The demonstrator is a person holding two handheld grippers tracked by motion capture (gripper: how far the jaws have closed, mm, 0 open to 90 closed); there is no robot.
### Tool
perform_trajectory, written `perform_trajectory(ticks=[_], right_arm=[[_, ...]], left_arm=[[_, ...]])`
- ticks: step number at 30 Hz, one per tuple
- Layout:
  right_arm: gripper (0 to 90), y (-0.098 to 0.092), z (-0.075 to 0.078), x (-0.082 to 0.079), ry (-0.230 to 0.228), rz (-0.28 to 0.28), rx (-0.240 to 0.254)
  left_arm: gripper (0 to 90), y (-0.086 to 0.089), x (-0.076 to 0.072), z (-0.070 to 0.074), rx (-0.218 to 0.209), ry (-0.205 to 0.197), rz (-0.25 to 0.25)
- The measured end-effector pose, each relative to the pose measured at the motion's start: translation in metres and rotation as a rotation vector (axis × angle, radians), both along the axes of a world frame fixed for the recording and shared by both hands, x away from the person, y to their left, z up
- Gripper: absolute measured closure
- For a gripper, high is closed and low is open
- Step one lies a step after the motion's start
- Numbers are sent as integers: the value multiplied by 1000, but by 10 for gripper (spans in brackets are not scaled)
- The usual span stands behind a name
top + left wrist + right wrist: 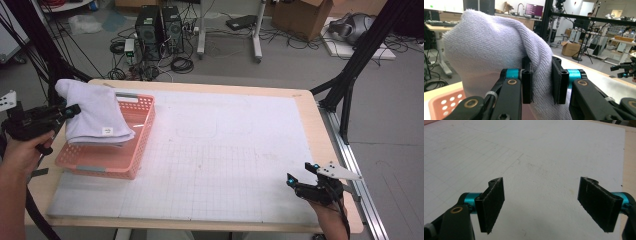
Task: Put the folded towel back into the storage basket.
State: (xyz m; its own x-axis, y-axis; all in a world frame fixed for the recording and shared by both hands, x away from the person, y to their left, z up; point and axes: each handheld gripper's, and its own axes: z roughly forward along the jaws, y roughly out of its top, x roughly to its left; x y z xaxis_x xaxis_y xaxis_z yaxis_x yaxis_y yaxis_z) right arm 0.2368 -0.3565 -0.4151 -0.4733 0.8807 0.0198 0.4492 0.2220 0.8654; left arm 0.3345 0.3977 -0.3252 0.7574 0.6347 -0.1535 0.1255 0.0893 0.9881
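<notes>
The folded white towel [95,112] hangs from the left gripper [70,111], whose jaws pinch one thick fold of it; the rest droops away from that grip, over and partly into the pink basket [132,160] just beyond and below the jaws. The right gripper [302,176] sits well apart, across the gridded mat [225,160], its jaws spread wide with nothing between them. To my eye the risk is the drape: let go now and the towel's outer end may flop over the basket rim, since one edge alone is pinched.
</notes>
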Motion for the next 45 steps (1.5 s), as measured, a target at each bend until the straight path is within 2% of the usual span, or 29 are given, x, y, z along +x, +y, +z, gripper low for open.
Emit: perform_trajectory(ticks=[3,10,24,33,35,36,39,43,45], right_arm=[[204,0,0,-1,5,0,-4],[204,0,-1,0,9,2,-11],[204,0,-2,0,11,2,-16],[204,0,-2,0,12,3,-15],[204,1,-2,0,14,3,-15],[204,1,-3,0,15,3,-15],[204,0,-3,0,11,3,-18],[204,-1,-3,0,14,0,-15],[204,0,-3,0,14,2,-17]], left_arm=[[738,4,1,-7,3,20,14],[738,9,0,-15,6,34,27],[737,-10,10,-29,61,59,-36],[737,-26,16,-34,43,54,-70],[734,-30,19,-35,42,65,-77],[731,-30,21,-38,43,89,-74],[730,-30,22,-41,33,101,-69],[732,-34,23,-41,29,78,-83],[731,-35,23,-41,29,80,-85]])
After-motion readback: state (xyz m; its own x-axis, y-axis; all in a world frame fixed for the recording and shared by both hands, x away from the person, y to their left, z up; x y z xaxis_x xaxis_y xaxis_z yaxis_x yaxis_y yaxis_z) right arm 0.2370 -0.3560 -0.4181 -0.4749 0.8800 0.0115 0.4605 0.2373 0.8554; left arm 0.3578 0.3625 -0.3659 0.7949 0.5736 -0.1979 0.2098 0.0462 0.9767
